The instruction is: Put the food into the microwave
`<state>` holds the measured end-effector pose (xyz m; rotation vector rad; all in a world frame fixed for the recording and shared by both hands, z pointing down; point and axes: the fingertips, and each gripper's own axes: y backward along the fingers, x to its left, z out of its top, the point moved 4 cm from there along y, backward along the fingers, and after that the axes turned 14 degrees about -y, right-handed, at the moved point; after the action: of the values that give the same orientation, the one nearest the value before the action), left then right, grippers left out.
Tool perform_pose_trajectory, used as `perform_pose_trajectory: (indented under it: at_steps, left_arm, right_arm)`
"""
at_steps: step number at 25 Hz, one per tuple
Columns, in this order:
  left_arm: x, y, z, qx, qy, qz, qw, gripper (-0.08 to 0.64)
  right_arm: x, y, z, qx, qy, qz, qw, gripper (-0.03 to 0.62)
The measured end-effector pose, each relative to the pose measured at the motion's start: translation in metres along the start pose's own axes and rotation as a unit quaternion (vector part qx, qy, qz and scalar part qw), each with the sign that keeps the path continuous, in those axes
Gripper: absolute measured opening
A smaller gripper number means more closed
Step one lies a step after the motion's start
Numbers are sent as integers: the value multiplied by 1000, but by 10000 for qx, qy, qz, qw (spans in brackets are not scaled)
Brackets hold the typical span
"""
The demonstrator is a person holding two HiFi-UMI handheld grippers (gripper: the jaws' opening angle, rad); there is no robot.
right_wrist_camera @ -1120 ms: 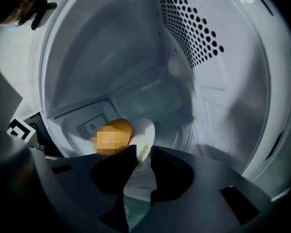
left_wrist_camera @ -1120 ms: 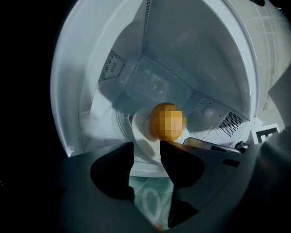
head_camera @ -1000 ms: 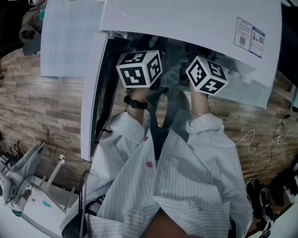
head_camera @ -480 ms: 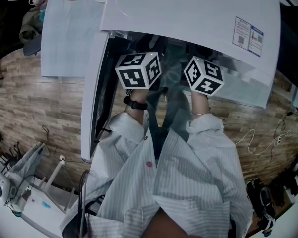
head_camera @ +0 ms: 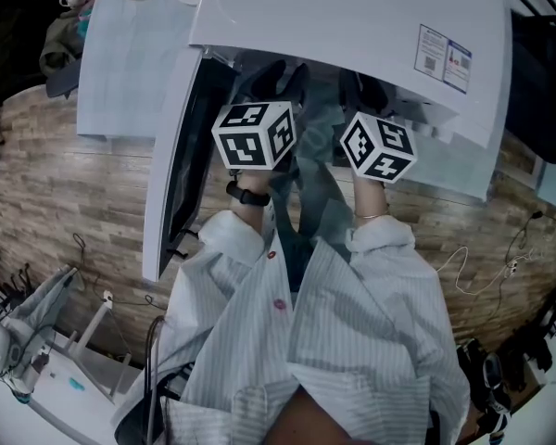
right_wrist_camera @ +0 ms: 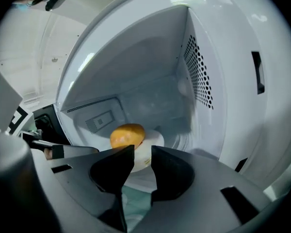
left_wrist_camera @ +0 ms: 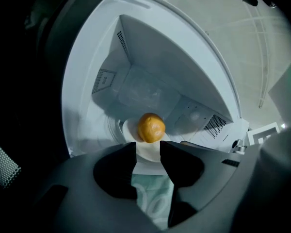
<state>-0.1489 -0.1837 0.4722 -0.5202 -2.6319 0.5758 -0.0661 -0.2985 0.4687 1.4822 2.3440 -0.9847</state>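
The white microwave's cavity (right_wrist_camera: pixel 150 96) stands open, its white door (head_camera: pixel 174 156) swung wide to the left. A white plate (right_wrist_camera: pixel 153 141) with a round golden bun (right_wrist_camera: pixel 127 135) fills the middle of the floor. Room remains above it and toward the perforated right wall (right_wrist_camera: pixel 199 72). The left gripper (left_wrist_camera: pixel 148 146) and right gripper (right_wrist_camera: pixel 142 152), clamped on the plate's rim, crowd the mouth.

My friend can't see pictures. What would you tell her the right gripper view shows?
A round golden food sits on a white plate inside the white microwave. In front, the two dark jaws of the right gripper stand slightly apart, with the plate's near edge showing in the gap; whether they pinch it is unclear.
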Motion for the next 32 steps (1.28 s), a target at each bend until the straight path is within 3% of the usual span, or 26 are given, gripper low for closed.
perform_pose_trajectory:
  at_steps: [9,17,23,32]
  left_arm:
    - [-27,27,27,-301,78,-143,9994,107]
    - [-48,55,46,-467,-74,-474,9978,74]
    - [-63,83,75,-755,-257,-753,9940,40]
    - [-95,110,93,-1142,-222,-1224,9856,9]
  right_arm:
    - [26,28,11,367,126,706,9968,86]
    - [56,59,26,477,114,1310,9902,58]
    - [86,85,48,459,106,1823,9821,45]
    - [101,113,71,497,-4,2380,9700,35]
